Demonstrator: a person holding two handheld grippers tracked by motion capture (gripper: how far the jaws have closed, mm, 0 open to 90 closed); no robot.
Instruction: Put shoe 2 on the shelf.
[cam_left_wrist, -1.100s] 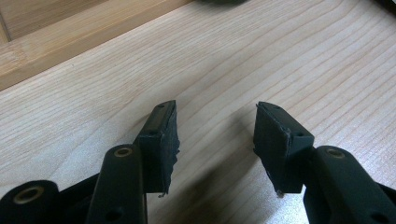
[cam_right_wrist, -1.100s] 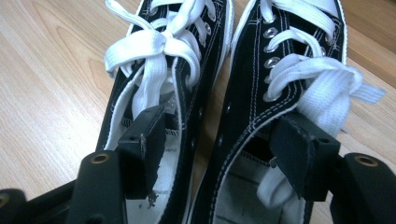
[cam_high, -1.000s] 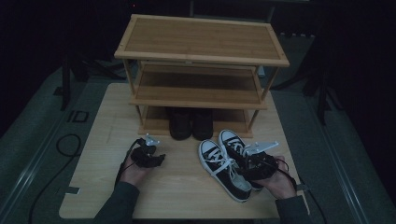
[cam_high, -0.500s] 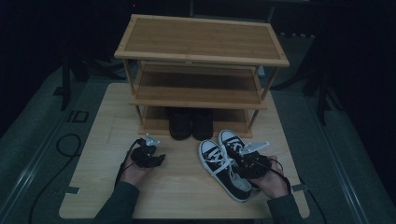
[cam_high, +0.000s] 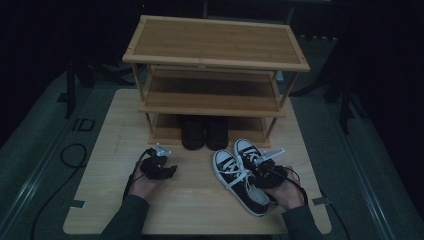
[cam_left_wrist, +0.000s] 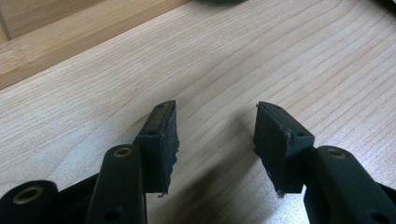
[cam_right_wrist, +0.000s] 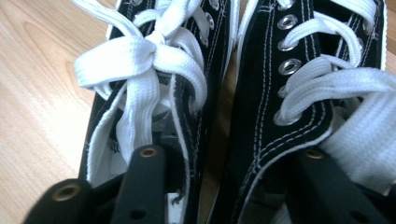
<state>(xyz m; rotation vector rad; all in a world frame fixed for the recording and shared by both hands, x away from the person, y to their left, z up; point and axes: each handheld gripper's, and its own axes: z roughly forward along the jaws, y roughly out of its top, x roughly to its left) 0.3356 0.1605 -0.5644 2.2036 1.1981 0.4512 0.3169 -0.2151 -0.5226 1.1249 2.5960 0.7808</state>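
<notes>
Sneakers (cam_high: 239, 176) stood as a pair on the table (cam_high: 200, 200), before the shoe rack (cam_high: 215, 60), not yet shelved. My right gripper (cam_high: 270, 172) was just closing, one jaw inside each shoe, pinching their inner sides together. My left gripper (cam_high: 156, 162) waited wide open, empty.

The left gripper (cam_left_wrist: 215, 154) hangs just above the table (cam_left_wrist: 280, 56), its black jaws wide apart with bare wood between. A shelf plank (cam_left_wrist: 70, 32) crosses the top left.
</notes>
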